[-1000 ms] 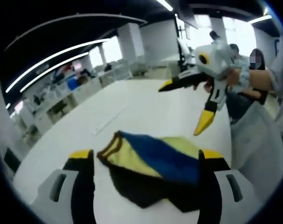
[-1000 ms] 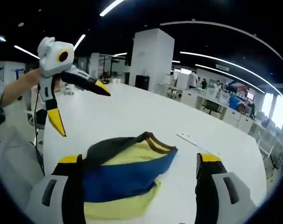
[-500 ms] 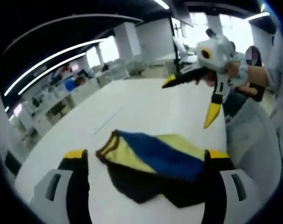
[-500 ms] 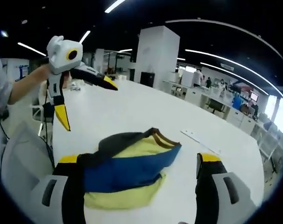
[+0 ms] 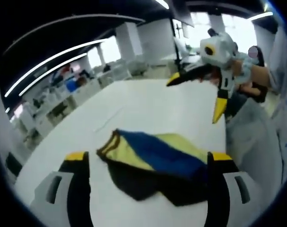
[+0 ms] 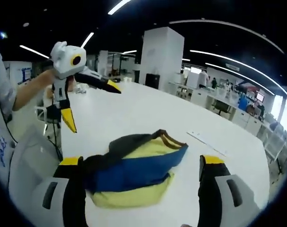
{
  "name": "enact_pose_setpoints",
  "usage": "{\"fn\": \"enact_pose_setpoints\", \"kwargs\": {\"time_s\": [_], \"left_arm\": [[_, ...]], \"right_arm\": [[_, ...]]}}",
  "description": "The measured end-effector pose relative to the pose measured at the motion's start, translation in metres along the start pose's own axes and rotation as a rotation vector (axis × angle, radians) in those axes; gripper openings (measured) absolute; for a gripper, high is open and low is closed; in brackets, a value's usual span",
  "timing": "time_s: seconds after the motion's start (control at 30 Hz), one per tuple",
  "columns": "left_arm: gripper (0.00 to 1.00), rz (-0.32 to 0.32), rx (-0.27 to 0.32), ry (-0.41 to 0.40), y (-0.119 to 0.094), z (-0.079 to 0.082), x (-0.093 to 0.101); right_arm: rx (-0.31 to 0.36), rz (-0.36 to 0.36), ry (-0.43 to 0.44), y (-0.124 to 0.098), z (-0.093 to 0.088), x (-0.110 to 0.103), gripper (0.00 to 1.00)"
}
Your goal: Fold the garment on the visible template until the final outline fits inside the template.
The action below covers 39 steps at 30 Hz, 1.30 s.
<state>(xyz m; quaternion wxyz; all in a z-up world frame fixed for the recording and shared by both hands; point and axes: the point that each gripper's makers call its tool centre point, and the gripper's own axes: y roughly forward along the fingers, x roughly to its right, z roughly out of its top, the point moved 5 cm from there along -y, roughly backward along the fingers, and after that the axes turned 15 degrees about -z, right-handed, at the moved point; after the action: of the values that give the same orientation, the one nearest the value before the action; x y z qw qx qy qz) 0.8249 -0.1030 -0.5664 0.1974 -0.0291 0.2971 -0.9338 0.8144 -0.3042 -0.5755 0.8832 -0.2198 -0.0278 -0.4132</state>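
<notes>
Item count, per kind, as visible across the two views:

- Garment (image 5: 153,163): one, folded, in blue, yellow and dark panels, lying on the table
- Table (image 5: 143,101): one white worktop under the garment
- Grippers: two. The left gripper (image 5: 146,161) frames the garment in the left gripper view; the right gripper (image 6: 139,163) does so in the right gripper view. Each also appears raised in the other view
- Jaws: two per gripper, four in total, each yellow-tipped, set wide apart
- Hands of the person: two, one on each raised gripper
- White strip (image 6: 207,142) on the table: one
- Large white column (image 6: 160,56): one
</notes>
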Motion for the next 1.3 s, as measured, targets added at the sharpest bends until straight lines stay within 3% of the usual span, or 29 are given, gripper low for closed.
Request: {"fn": "enact_pose_setpoints", "kwargs": {"time_s": [0.13,0.47,0.63,0.93,1.13,1.3], "left_arm": [[1.0,-0.008,0.03,-0.011,-0.004,0.001,0.007],[1.0,0.015,0.027,0.014,-0.016,0.006,0.023],[1.0,0.005,0.033,0.022,-0.019,0.008,0.034],[1.0,0.042,0.045,-0.018,-0.026,0.005,0.038],[0.99,0.062,0.044,-0.02,-0.033,0.001,0.043],[0.99,0.105,0.078,-0.055,-0.044,-0.001,0.044]], "right_arm": [[-0.006,-0.008,-0.014,-0.009,-0.002,-0.003,1.0],[-0.032,-0.014,-0.041,-0.033,-0.007,-0.008,1.0],[-0.02,-0.045,0.003,-0.045,-0.006,-0.003,1.0],[-0.045,-0.114,-0.029,-0.056,-0.011,0.001,1.0],[-0.049,-0.105,-0.016,-0.062,-0.012,-0.007,1.0],[-0.07,-0.112,-0.027,-0.067,-0.018,-0.017,1.0]]}}
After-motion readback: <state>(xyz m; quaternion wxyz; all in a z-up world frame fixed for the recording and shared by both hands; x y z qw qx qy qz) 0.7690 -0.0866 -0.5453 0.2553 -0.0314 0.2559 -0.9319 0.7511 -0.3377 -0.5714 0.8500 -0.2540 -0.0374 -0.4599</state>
